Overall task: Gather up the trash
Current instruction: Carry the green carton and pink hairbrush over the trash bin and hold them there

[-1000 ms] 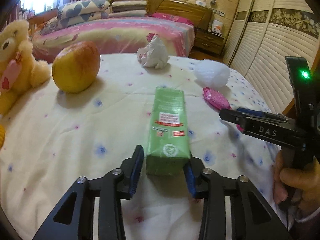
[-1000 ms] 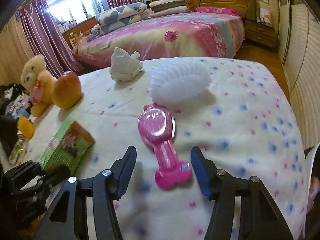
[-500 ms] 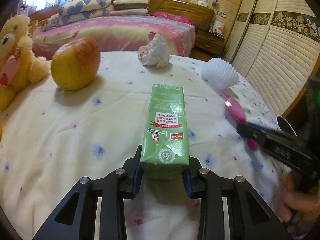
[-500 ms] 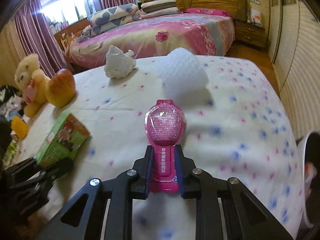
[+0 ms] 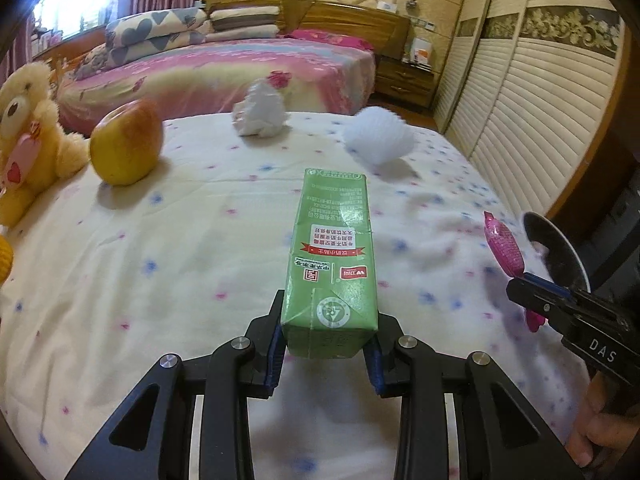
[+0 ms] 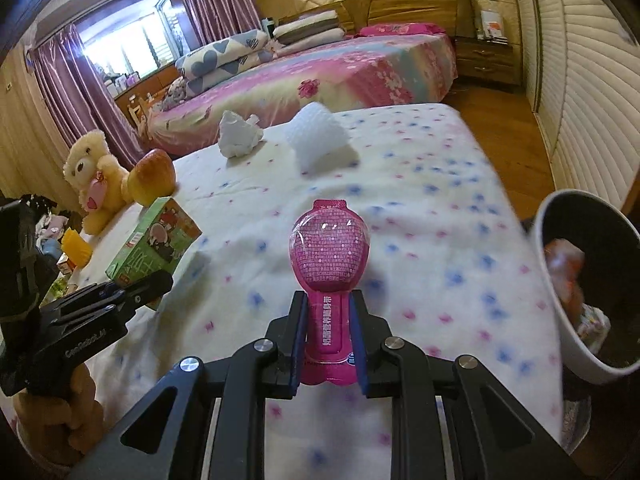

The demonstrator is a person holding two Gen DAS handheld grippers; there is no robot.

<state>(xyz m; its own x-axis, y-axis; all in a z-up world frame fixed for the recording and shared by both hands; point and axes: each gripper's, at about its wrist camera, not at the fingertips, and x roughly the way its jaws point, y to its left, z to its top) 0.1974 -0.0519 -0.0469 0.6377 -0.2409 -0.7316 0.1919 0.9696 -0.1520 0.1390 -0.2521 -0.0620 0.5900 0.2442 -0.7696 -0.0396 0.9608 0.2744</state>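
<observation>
Carry step: left gripper point(image 5: 326, 354) fingers clamp green carton point(image 5: 332, 256), right gripper point(image 6: 328, 350) clamps pink pouch point(image 6: 330, 280); next, release both over bin point(image 6: 560, 280) at right edge

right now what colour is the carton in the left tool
Green, with white and red label print; the left wrist view shows the carton best.

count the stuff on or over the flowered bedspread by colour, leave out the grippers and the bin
white: 2 – crumpled tissue, foam fruit net
green: 1 – carton
pink: 1 – pouch
yellow-red: 1 – apple
cream: 1 – teddy bear
total: 6
</observation>
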